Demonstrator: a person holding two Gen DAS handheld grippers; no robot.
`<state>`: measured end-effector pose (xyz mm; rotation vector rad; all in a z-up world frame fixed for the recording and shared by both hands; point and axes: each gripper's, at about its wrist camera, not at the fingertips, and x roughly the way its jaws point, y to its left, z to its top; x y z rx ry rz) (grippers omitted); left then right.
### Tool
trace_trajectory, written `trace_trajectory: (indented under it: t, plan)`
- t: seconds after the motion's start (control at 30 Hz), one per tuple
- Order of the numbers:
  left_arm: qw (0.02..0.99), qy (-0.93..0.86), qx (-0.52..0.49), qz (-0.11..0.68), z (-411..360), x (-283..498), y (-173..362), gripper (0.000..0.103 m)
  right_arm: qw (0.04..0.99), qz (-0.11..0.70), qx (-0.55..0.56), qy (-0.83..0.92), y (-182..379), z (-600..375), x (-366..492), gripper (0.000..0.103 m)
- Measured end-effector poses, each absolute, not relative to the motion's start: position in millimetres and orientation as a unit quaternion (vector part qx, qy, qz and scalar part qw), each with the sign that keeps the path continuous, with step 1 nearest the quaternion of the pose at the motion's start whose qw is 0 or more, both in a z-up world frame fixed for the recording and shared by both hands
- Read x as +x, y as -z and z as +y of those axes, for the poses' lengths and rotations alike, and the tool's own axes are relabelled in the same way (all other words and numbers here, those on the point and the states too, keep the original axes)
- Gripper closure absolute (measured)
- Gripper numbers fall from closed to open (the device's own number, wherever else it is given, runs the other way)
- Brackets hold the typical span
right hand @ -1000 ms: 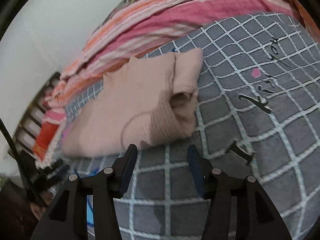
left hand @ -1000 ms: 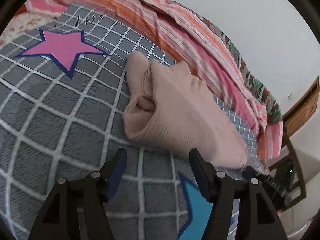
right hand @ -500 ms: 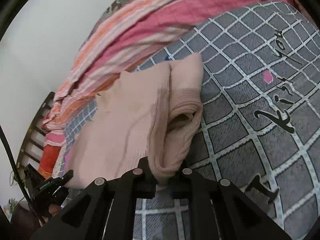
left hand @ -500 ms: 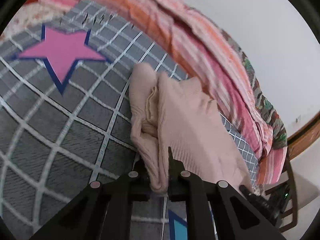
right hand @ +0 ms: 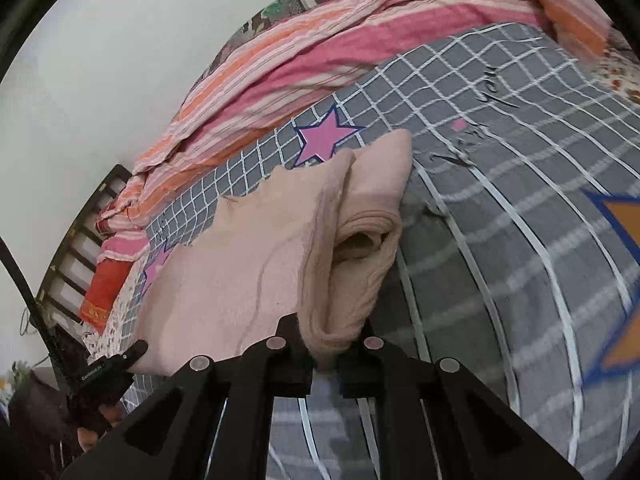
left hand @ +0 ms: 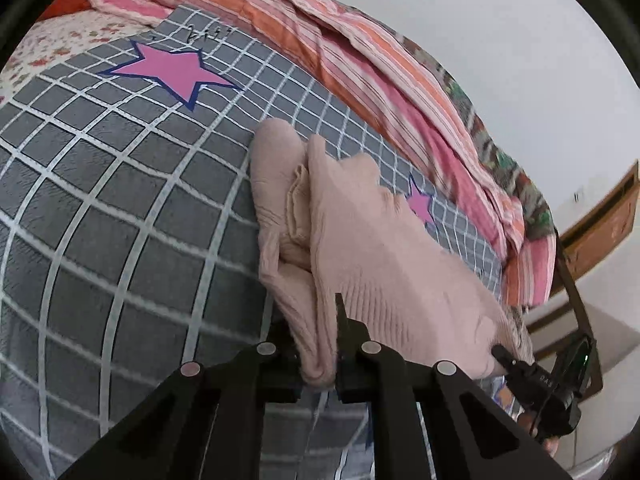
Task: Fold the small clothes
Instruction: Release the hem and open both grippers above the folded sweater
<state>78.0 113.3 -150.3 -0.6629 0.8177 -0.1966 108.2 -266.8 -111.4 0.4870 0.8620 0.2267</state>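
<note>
A pale pink knitted garment (left hand: 360,248) lies partly folded on a grey checked bedsheet (left hand: 120,200) with pink stars. My left gripper (left hand: 316,344) is shut on the near left corner of the garment and lifts its edge off the sheet. My right gripper (right hand: 328,344) is shut on the near right corner of the same garment (right hand: 248,264), where folded layers bunch up. The garment's near edge is raised between the two grippers and its far part rests on the bed. Each gripper shows at the edge of the other's view.
A crumpled pink and orange striped quilt (left hand: 360,56) lies along the far side of the bed against a white wall. A wooden bed frame (left hand: 608,208) shows at the right of the left view, and a slatted headboard (right hand: 76,248) at the left of the right view.
Both grippers were open short of the garment a second ago. They moved in, shut on its near corners, and have since lifted the near edge upward.
</note>
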Motion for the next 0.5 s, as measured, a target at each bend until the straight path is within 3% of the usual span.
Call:
trace_trajectory:
  t: [0.23,0.37,0.5]
  plan:
    - [0.895,0.062,-0.23,0.378,126,74,123,0.061,0.903,0.394,0.147,-0.083,91,-269,95,0.069]
    - [0.907,0.074,-0.206,0.359,127,96,103,0.054,0.929,0.35,0.106,-0.063,66,-272,107,0.061]
    - [0.906,0.092,-0.187,0.369,114,137,95,0.054,0.922,0.364,0.106,-0.077,64,-268,153,0.061]
